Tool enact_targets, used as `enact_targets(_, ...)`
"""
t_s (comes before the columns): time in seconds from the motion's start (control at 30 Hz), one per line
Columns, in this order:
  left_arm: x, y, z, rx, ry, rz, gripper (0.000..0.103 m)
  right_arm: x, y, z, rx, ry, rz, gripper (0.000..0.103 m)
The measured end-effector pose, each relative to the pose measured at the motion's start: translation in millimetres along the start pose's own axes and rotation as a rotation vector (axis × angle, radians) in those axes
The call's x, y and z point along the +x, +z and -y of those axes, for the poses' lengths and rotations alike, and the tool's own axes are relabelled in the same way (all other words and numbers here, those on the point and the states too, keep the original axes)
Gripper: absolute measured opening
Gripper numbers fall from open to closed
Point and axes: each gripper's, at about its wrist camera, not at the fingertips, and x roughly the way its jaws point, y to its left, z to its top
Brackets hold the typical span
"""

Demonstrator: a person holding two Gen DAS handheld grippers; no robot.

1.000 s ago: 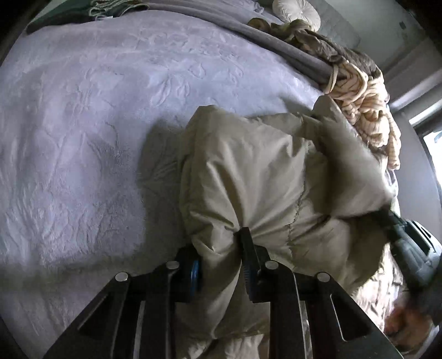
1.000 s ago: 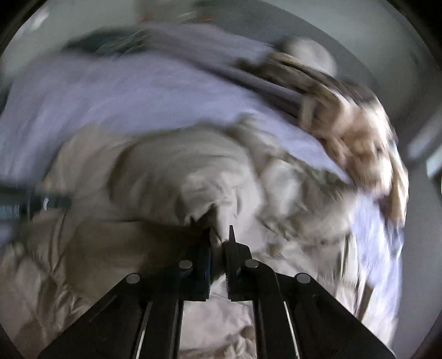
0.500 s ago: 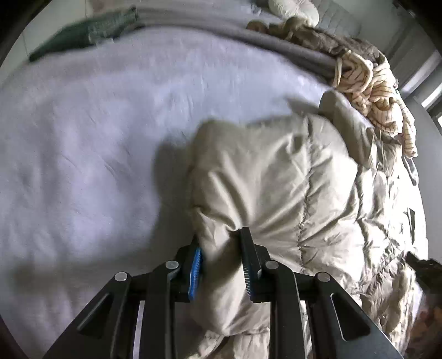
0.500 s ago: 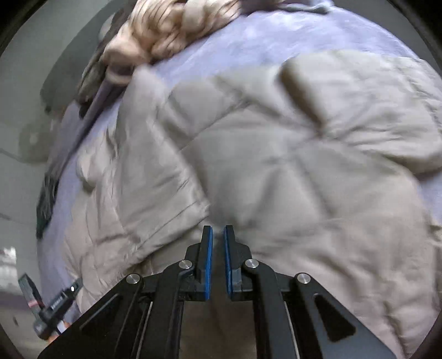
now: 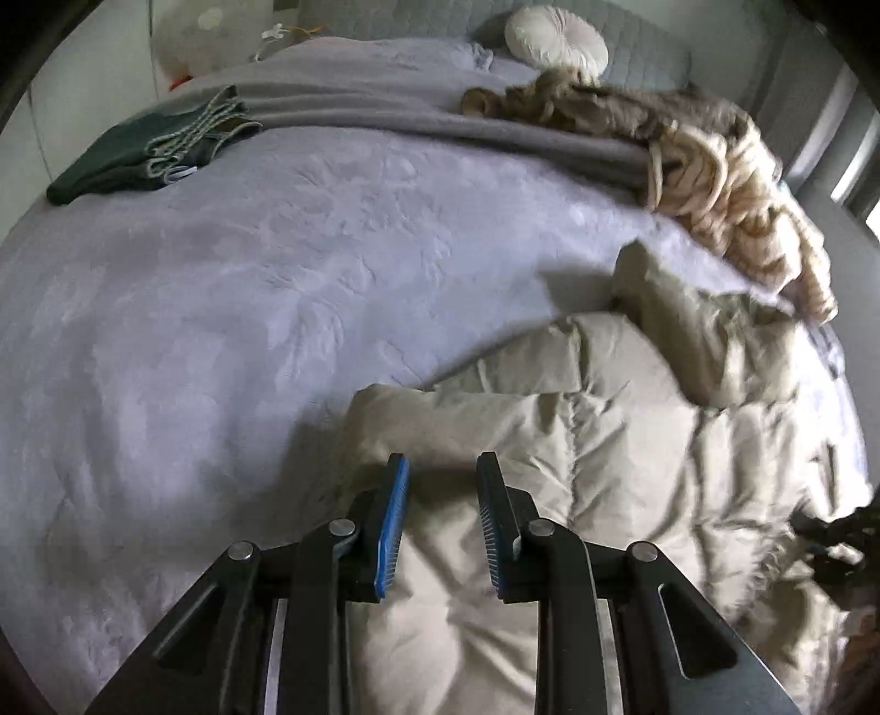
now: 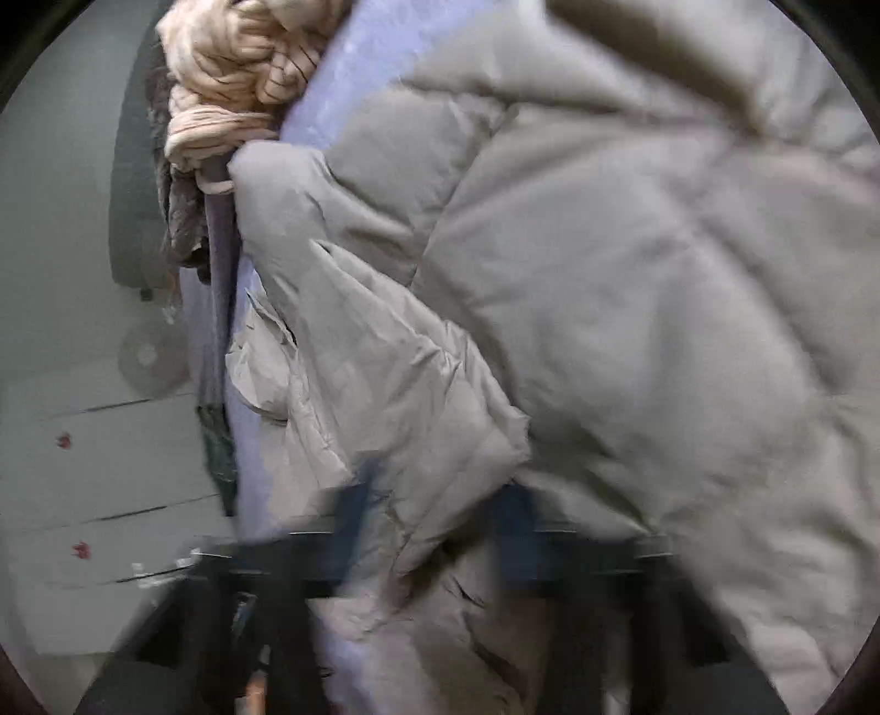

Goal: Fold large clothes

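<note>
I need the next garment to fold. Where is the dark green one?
The dark green garment lies folded at the far left of the bed in the left wrist view, against the grey blanket.

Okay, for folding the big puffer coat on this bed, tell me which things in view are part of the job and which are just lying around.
Part of the job:
beige puffer coat
left tongs, open just above the coat
right tongs, blurred, open around a coat fold

Lying about:
dark green garment
cream knit pile
brown fuzzy throw
round white cushion
grey blanket
</note>
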Motion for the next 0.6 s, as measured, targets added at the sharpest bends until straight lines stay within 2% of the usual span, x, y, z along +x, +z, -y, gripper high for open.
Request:
enact_targets(0.07,11,-3,4,0.015,0.033,-0.006,0.027,-4,-1,-5,-0.036,-0.037,0.048,0.007)
enact_targets(0.17,23,-9,7,0.027,0.033,-0.021,0.027,-22,-16,-4,-0.106,-0.088,0.096,0.007)
enact_targets(0.23,32,-13,11,0.056,0.052,-0.016,0.027,-18,-25,8,-0.130,-0.144,0.071,0.006)
enact_targets(0.37,39,-18,18,0.108,0.088,-0.009,0.027,-12,-30,10,-0.211,-0.148,0.091,0.006)
enact_targets(0.5,31,-14,18,0.114,0.105,-0.020,0.027,-29,-34,21,-0.129,-0.123,0.103,0.009)
enact_targets(0.6,15,-13,21,0.115,0.133,-0.021,0.027,-56,-38,20,-0.143,-0.178,0.174,0.013)
